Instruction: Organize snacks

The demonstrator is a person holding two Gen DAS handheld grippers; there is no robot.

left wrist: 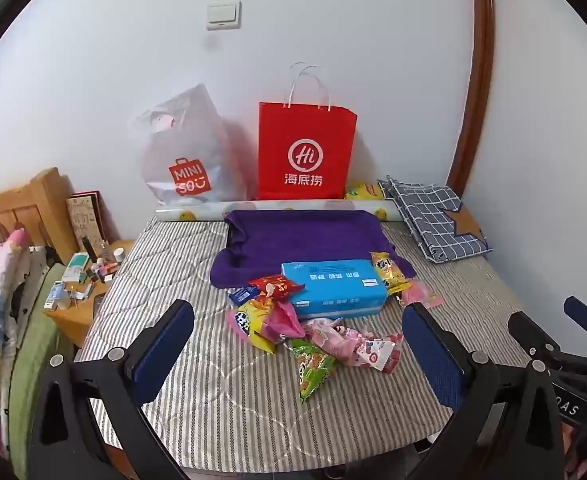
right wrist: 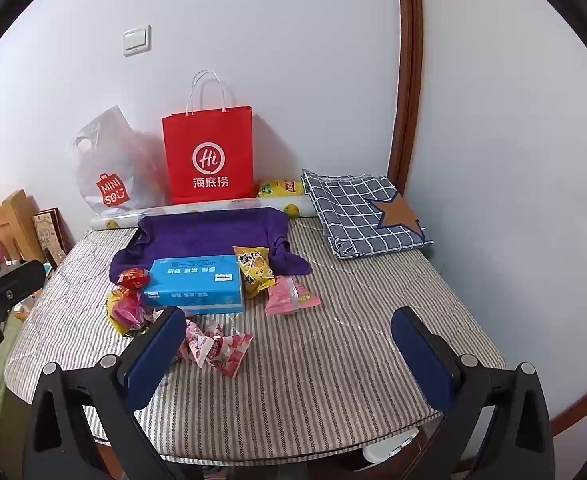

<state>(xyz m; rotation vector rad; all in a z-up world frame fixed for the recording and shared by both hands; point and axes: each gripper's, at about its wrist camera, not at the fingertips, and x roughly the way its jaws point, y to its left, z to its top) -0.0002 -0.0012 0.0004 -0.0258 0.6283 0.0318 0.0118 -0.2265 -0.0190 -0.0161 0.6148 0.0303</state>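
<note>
**Both grippers poised, snack pile untouched**

Nearest the lens: left gripper (left wrist: 297, 344), jaws spread wide, holding nothing, hovering above the near edge of the striped table (left wrist: 229, 412). Right gripper (right wrist: 289, 344) likewise spread and empty, just to its right.

Snacks lie loose around a blue tissue box (left wrist: 335, 286) at mid-table. Left of the box: red packet (left wrist: 275, 285), with a yellow-and-pink packet (left wrist: 259, 322) in front of it. Near side: green packet (left wrist: 313, 364) and pink-white packet (left wrist: 363, 348), overlapping. Right of the box: yellow packet (right wrist: 255, 270) leaning on the box end, pink packet (right wrist: 289, 296) just beside it. Purple cloth (left wrist: 305, 236) lies behind the box. Red paper bag (left wrist: 305, 152) and a translucent plastic bag (left wrist: 181, 148) stand against the wall, well apart from the pile. Which one receives the snacks cannot be told.

Judgement: task at its start; nothing gathered.

Notes for the first pick:
- Pink-white packet sits closest to the left gripper; take it first, by a sealed edge, not the puffed middle.
- It overlaps the green packet, so lift straight up to avoid dragging the neighbour.
- Right gripper is better placed for the pink and yellow packets.
- Risk: thin wrappers slip or crush under a hard squeeze.
</note>
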